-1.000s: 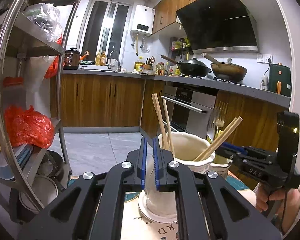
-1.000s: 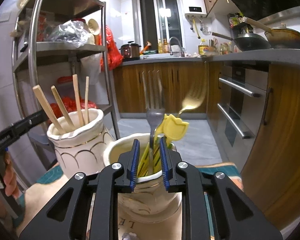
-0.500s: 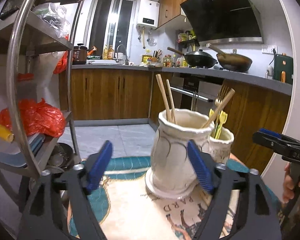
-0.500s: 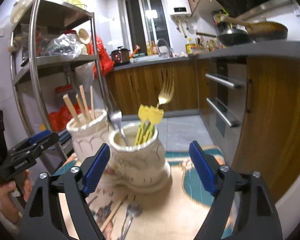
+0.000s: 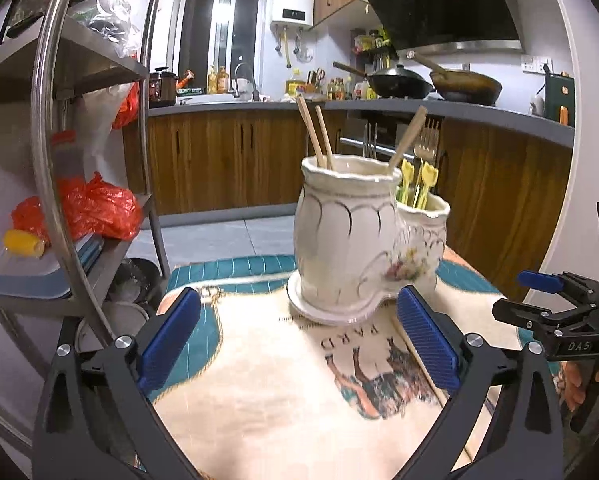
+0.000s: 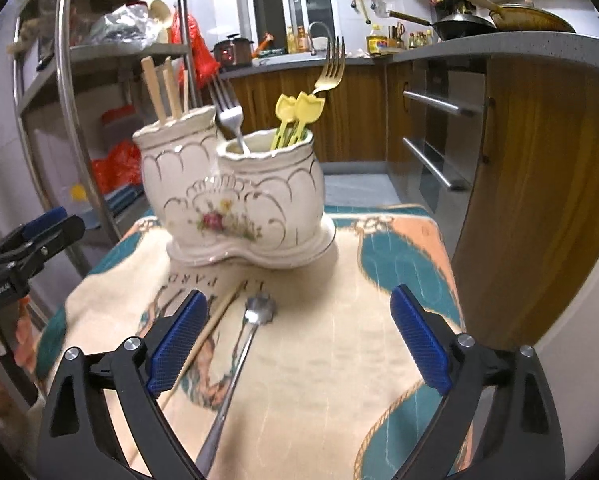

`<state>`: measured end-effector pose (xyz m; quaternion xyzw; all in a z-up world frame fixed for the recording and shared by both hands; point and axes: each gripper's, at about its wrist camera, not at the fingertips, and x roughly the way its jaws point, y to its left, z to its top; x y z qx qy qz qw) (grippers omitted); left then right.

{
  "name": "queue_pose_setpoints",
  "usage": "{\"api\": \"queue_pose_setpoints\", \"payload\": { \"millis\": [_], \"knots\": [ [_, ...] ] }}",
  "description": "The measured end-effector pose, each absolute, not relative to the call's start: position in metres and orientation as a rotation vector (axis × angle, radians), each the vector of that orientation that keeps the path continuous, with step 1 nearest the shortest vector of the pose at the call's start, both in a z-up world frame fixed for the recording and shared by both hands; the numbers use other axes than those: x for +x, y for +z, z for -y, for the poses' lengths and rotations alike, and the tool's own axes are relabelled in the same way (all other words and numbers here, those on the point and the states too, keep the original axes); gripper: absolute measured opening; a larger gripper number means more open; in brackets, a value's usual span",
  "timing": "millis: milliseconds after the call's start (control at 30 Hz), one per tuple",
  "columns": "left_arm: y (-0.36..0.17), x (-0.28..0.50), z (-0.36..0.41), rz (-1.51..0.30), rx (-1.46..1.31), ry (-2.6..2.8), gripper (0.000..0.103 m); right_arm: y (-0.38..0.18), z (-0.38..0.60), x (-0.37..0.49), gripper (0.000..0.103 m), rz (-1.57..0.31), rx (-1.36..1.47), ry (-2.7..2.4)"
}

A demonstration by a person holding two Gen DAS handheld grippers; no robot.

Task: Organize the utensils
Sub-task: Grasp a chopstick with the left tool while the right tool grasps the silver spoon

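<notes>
A cream double-pot utensil holder (image 6: 239, 204) stands on a patterned cloth; it also shows in the left wrist view (image 5: 351, 240). Its taller pot holds wooden chopsticks (image 6: 163, 88). Its shorter pot holds a silver fork (image 6: 227, 112), a gold fork (image 6: 329, 68) and yellow tulip-topped picks (image 6: 299, 110). A silver spoon (image 6: 243, 344) and one wooden chopstick (image 6: 207, 328) lie loose on the cloth in front of the holder. My right gripper (image 6: 299, 344) is open and empty, back from the holder above the loose spoon. My left gripper (image 5: 297, 344) is open and empty, back from the holder.
The cloth (image 6: 339, 320) covers a small table with edges close on all sides. A steel shelf rack (image 5: 79, 152) with red bags stands at the left. Wooden cabinets and an oven (image 6: 439, 140) run along the right. The other gripper (image 5: 559, 320) shows at the right edge.
Both grippers were shut close over the pots; both have opened wide and pulled back from the holder. The silver fork now stands in the shorter pot.
</notes>
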<state>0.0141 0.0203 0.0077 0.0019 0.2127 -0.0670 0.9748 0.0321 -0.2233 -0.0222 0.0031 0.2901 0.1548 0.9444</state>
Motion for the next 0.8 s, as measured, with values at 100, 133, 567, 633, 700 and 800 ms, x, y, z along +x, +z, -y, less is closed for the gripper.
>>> {"api": "queue_pose_setpoints", "payload": {
  "millis": [100, 133, 567, 633, 700, 800],
  "knots": [
    [0.004, 0.011, -0.021, -0.451, 0.007, -0.140, 0.097, -0.026, 0.221, 0.029, 0.093, -0.610, -0.011, 0.309],
    [0.003, 0.010, -0.021, -0.460, 0.007, -0.144, 0.097, -0.027, 0.221, 0.029, 0.093, -0.617, -0.016, 0.307],
    [-0.011, 0.012, -0.011, -0.668, 0.038, -0.220, 0.097, -0.045, 0.198, 0.030, 0.093, -0.778, -0.128, 0.339],
    [-0.013, 0.012, -0.010, -0.667, 0.042, -0.223, 0.097, -0.046, 0.194, 0.032, 0.084, -0.791, -0.136, 0.356],
    [-0.015, 0.012, -0.009, -0.668, 0.045, -0.216, 0.097, -0.048, 0.189, 0.035, 0.070, -0.813, -0.144, 0.362],
    [-0.017, 0.014, -0.008, -0.677, 0.039, -0.218, 0.097, -0.050, 0.182, 0.038, 0.050, -0.850, -0.142, 0.397]
  ]
}}
